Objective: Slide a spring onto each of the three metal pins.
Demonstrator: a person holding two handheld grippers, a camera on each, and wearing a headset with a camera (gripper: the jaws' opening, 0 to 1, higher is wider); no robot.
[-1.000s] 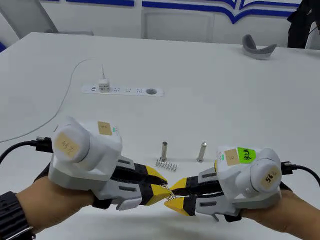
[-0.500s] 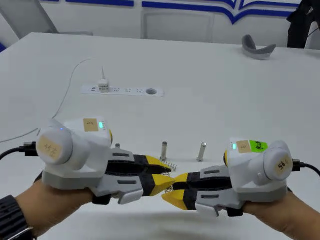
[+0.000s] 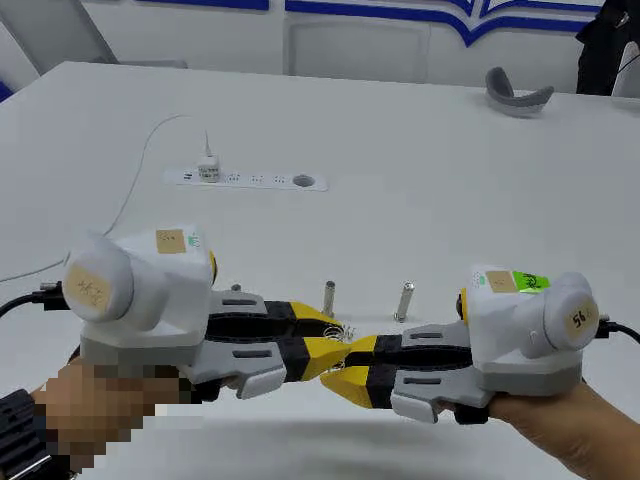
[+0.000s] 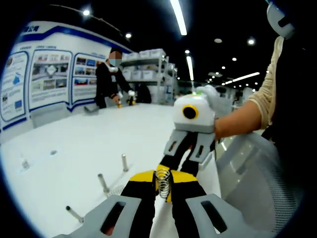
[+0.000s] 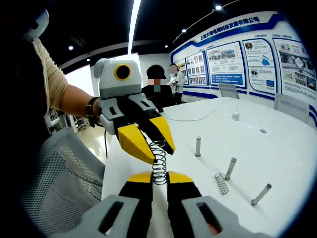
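Compared with 1 s ago, both bodies are sitting further out to the sides and rolled more level, while the tips are still meeting in the middle. The left tool (image 4: 162,179) is clamping one end of a spring (image 5: 159,158) and the right tool (image 5: 159,179) is clamping the other end, so the spring is spanning tip to tip, held above the tabletop (image 3: 450,180). In the head view the left pin (image 3: 328,297) and right pin (image 3: 405,299) are standing upright and bare just beyond the tips. A 3rd pin (image 3: 235,290) is peeking out behind the left tool's body. A 2nd spring (image 5: 221,182) is lying on the tabletop just beside a pin's base
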